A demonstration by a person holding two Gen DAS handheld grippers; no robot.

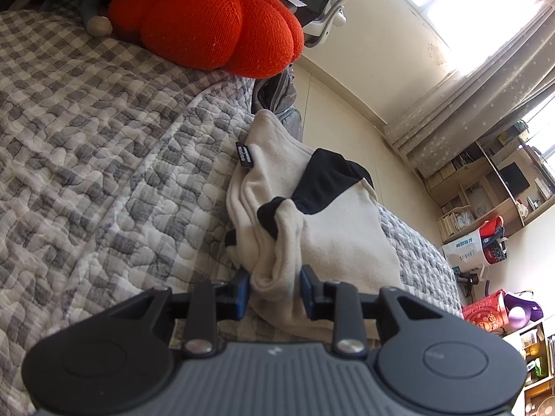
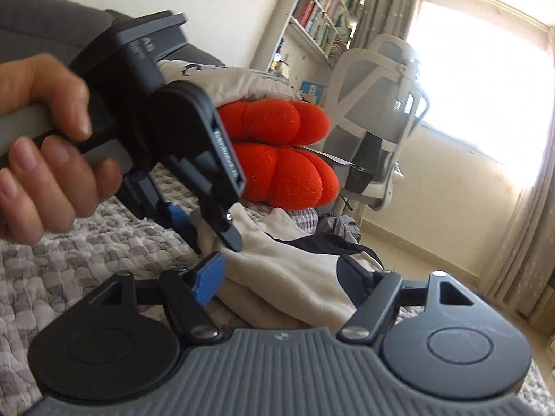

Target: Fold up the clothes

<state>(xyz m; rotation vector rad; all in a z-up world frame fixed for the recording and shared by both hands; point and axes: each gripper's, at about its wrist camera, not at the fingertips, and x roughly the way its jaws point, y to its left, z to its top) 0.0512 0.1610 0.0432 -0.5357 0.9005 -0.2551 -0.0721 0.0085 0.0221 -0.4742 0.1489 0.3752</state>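
The cream garment [image 1: 312, 222] with black patches lies bunched on the gray checked quilt [image 1: 86, 138], close to the bed's edge. The left gripper [image 1: 274, 289] pinches a thick fold of its cloth between the 2 blue pads, so that end is held. In the left wrist view the garment runs away from the pads toward 12 and 1 o'clock, and its long side points that way too. In the right wrist view the right gripper [image 2: 281, 274] has its jaws wide apart, and no pad presses on anything. The cream cloth [image 2: 277, 277] sits between and just past them, toward 12 o'clock. The left gripper [image 2: 194, 187], held by a hand [image 2: 45, 145], shows at 10 o'clock, just beside. So the free right gripper seems best placed to take the loose far part. The red knit cushion [image 1: 208, 24] sits farther along the bed.
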